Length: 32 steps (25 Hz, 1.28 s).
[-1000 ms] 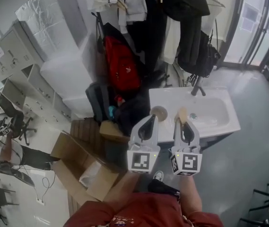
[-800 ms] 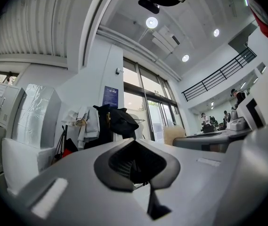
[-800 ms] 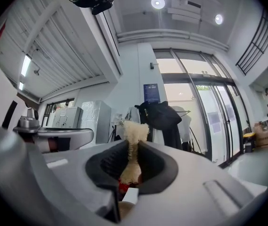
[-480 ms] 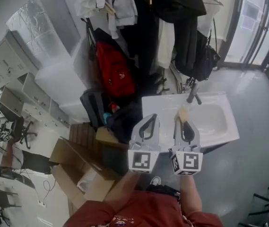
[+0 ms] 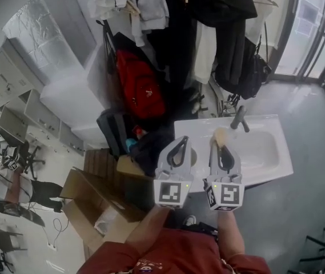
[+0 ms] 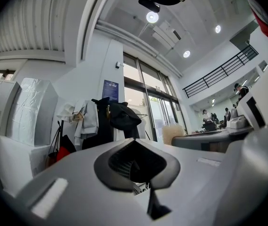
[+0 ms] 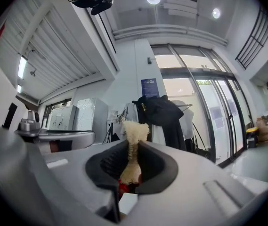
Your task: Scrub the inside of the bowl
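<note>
In the head view my left gripper [image 5: 179, 141] and right gripper [image 5: 222, 144] are held side by side, pointing at a white sink [image 5: 265, 147]. The left gripper's jaws are shut with nothing between them, as the left gripper view [image 6: 136, 161] shows too. The right gripper [image 7: 131, 161] is shut on a beige fuzzy scrubber [image 7: 134, 133], whose tuft sticks out past the tips [image 5: 220, 136]. No bowl shows; the sink's left counter is hidden behind the left gripper.
A dark faucet [image 5: 239, 119] stands at the sink's back edge. Left of the sink are dark bags, a red backpack [image 5: 139, 84] and hanging clothes [image 5: 208, 16]. An open cardboard box [image 5: 99, 204] lies on the floor at lower left.
Both grippers have moved toward the sink, which now lies closer under their tips. A round bowl seen by the left gripper's tip one second ago is now hidden behind it.
</note>
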Each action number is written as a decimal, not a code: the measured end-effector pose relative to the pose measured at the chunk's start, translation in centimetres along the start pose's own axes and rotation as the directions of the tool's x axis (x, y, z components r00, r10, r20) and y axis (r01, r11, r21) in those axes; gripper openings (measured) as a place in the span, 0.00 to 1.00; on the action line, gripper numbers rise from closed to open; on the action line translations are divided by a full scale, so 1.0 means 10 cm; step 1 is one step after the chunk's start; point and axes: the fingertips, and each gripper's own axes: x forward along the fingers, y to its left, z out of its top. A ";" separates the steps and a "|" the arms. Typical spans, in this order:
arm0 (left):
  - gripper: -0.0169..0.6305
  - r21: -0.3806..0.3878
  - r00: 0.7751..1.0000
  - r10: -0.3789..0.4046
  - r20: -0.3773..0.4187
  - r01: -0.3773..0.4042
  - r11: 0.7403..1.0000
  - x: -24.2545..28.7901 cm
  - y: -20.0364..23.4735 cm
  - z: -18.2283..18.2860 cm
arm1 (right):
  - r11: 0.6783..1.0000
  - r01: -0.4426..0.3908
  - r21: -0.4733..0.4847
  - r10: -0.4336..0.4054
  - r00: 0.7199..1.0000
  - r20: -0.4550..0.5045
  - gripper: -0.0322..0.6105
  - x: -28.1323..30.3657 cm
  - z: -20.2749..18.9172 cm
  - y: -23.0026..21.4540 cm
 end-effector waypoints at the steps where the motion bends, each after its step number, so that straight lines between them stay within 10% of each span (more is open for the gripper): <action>1: 0.04 -0.005 1.000 -0.003 -0.002 0.003 1.000 0.04 0.05 -0.03 | 1.000 0.001 -0.006 -0.001 1.000 -0.004 0.12 0.07 -0.01 0.02; 20: 0.07 -0.034 0.975 -0.057 -0.216 0.051 0.998 0.43 0.63 -1.05 | 0.997 0.037 -0.062 -0.039 0.999 -0.019 0.12 0.79 -0.09 0.12; 32: 0.25 -0.105 0.871 -0.086 -0.483 0.040 0.994 0.24 0.70 -2.18 | 0.996 0.059 -0.063 -0.062 0.997 -0.042 0.12 0.86 -0.22 0.10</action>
